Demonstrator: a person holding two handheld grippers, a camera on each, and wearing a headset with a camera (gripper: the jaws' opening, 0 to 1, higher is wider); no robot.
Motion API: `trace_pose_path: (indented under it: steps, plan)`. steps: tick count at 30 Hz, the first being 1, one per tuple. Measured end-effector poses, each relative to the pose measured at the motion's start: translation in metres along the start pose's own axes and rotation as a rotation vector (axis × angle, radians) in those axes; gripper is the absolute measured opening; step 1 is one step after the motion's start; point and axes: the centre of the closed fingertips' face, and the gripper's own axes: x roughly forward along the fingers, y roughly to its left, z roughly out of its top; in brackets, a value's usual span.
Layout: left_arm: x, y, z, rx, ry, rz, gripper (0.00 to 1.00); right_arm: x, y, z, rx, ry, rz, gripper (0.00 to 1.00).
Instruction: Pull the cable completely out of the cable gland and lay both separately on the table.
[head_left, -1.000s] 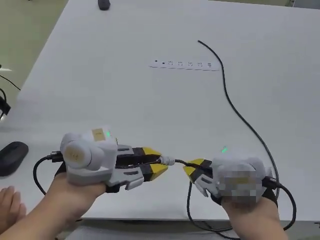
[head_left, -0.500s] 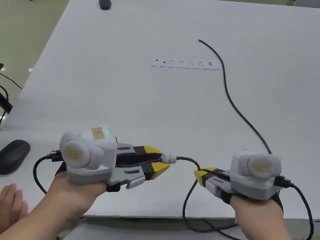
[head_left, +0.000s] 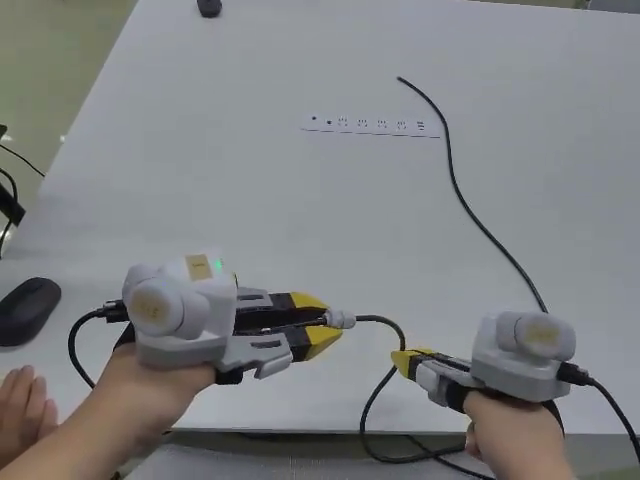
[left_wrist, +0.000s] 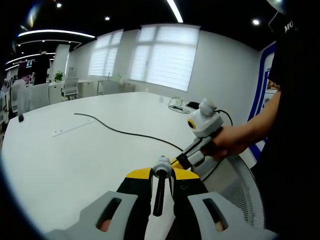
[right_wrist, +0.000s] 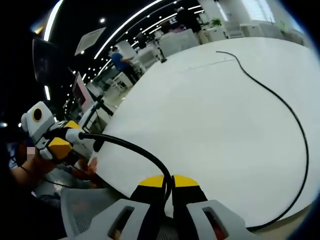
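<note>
Over the table (head_left: 250, 200) edge, the cable gland (head_left: 340, 320) is clamped in the left claw (left_wrist: 162, 174), the cable (head_left: 385, 322) in the right claw (right_wrist: 168, 181). Light and bendy, it is best gripped near the gland.

The head view looks down on the table (head_left: 250, 200); both gripper views face each other low along the cable (head_left: 375, 320).
</note>
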Motion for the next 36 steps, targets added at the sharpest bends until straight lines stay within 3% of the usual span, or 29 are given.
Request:
trace_pose_path:
  steps: [5,10,17,19,23,28,30,36]
  plan:
    - [-0.001,0.003,0.001,-0.013,-0.009,0.002,0.15,0.001,0.006,0.0,-0.012,-0.014,0.032,0.0]
    - [0.0,0.003,0.0,-0.008,-0.003,-0.004,0.15,-0.001,0.01,0.0,-0.087,-0.011,0.045,0.01]
    - [0.001,0.004,0.001,-0.009,-0.004,-0.005,0.15,-0.012,0.02,0.012,-0.108,-0.044,0.056,0.13]
    - [0.001,0.005,0.001,-0.009,-0.004,-0.001,0.15,-0.018,0.025,0.02,-0.21,-0.045,0.047,0.15]
    - [0.0,0.006,0.001,-0.011,-0.004,-0.002,0.15,-0.025,0.047,0.039,-0.497,-0.048,0.036,0.16]
    - [0.001,0.005,0.0,-0.012,-0.002,-0.006,0.15,-0.016,0.079,0.049,-0.808,-0.036,0.064,0.19]
    - [0.001,0.005,0.0,-0.01,-0.002,-0.006,0.15,-0.013,0.084,0.051,-0.93,-0.041,0.041,0.17]
    - [0.0,0.007,0.001,-0.011,0.001,-0.007,0.15,-0.011,0.098,0.05,-1.076,-0.048,0.053,0.1]
